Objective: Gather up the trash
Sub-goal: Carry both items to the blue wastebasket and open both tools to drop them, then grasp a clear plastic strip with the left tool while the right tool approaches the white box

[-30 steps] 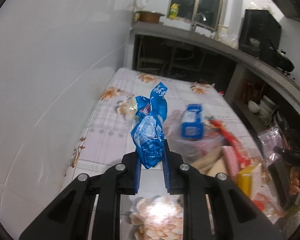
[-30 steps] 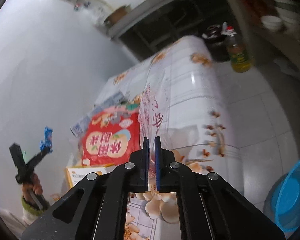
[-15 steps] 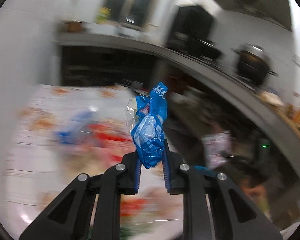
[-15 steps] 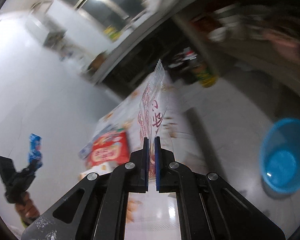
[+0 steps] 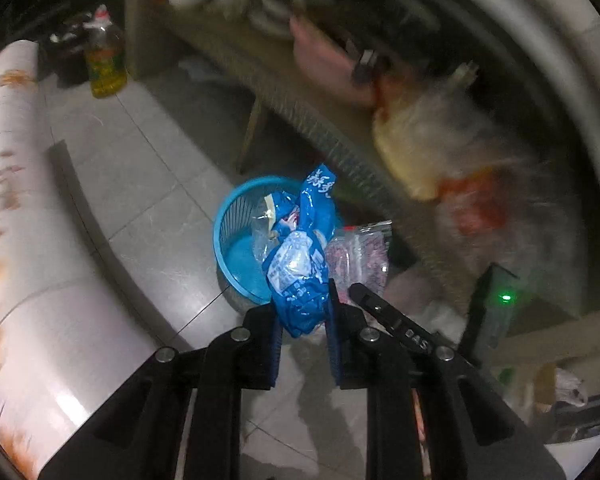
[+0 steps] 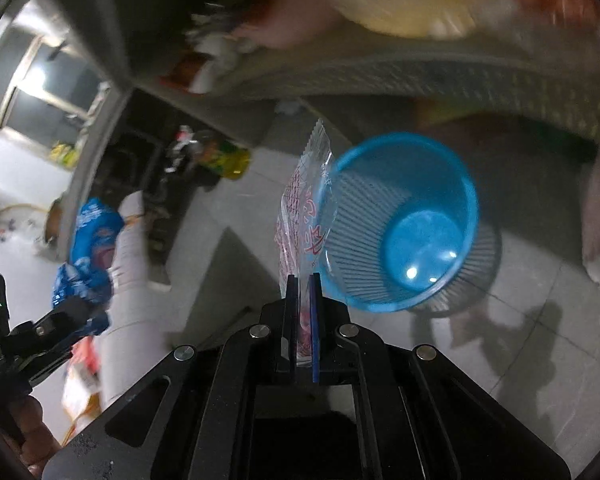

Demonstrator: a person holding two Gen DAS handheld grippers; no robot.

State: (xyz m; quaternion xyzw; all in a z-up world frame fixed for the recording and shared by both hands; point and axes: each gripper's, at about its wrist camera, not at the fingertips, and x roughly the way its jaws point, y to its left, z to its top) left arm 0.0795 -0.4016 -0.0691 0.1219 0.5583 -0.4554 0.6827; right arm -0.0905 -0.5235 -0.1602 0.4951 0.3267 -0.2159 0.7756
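My left gripper [image 5: 302, 304] is shut on a crumpled blue wrapper [image 5: 298, 268] and holds it above a blue plastic waste basket [image 5: 236, 252] on the tiled floor. My right gripper [image 6: 304, 280] is shut on a clear wrapper with red print [image 6: 306, 216], beside the basket's rim [image 6: 400, 220], which looks empty inside. The clear wrapper also shows in the left wrist view [image 5: 360, 252], just right of the blue one. The left gripper with its blue wrapper [image 6: 88, 256] shows at the left of the right wrist view.
The table's edge with its flowered cloth [image 5: 16, 208] runs along the left. A bottle of yellow oil [image 5: 104, 60] stands on the floor by a shelf. A woven bench or shelf edge [image 5: 320, 128] crosses behind the basket. The person's blurred body fills the upper right.
Both grippers have swung away from the table and down toward the floor. The blue basket now lies right in front of both, and each wrapper is still held.
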